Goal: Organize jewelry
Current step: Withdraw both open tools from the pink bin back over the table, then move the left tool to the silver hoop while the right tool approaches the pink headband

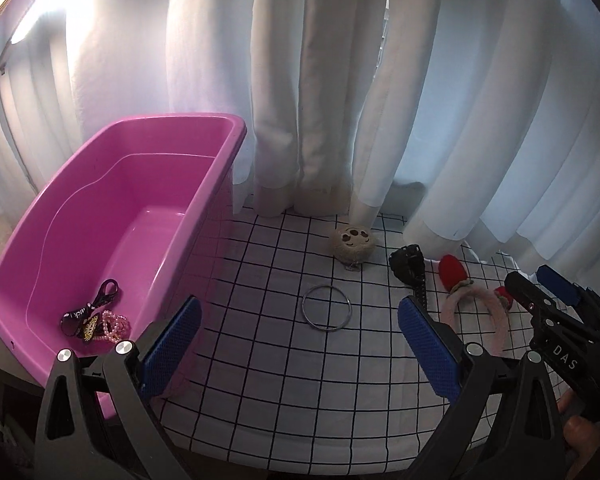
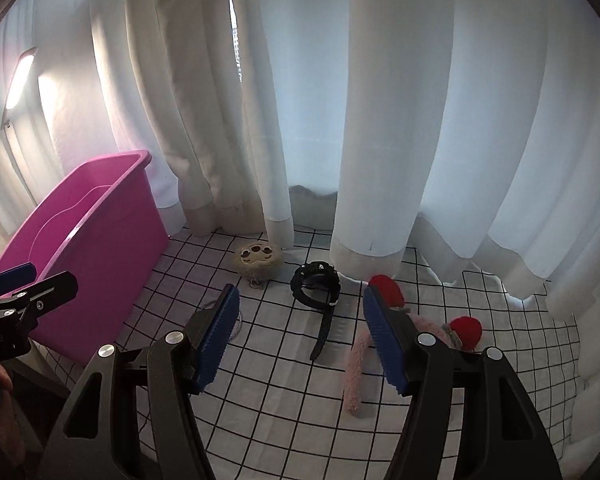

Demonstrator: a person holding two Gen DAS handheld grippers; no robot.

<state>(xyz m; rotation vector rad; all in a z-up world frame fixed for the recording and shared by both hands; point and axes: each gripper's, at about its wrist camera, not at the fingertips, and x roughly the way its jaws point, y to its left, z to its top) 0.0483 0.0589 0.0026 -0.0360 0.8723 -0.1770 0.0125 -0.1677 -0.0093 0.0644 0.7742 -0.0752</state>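
Nearest the left wrist camera, the left hand-held gripper (image 1: 300,344) has its two blue-padded jaws spread wide with nothing between them, above a white tablecloth (image 1: 260,380) printed with a black grid that covers the tabletop. The right hand-held gripper (image 2: 300,340) likewise stands open and empty, its jaws apart over the same cloth; in the left view it shows at the right edge, with part of a hand (image 1: 580,436) behind it.

Just past the left jaws lies a thin metal bangle (image 1: 327,309), flat on the cloth. In the right view it is mostly hidden behind the left jaw. To the right of it lies a fuzzy pink headband (image 2: 356,376) with two red pompoms (image 2: 466,330), its arch partly behind the right jaw in the right view. A black watch (image 2: 315,282) lies beyond the right jaws, its strap trailing toward the camera.

On the left side of the tabletop stands a pink plastic tub (image 1: 112,184). In its near corner lie a black lanyard (image 1: 100,300), a pink bead bracelet (image 1: 116,326) and a small gold piece, bunched together and touching.

Farther back, near the curtain hem, sits a beige fuzzy paw-shaped item (image 1: 354,240). White curtains (image 2: 380,120) hang behind everything, and a lit lamp (image 2: 20,80) glows at far left.
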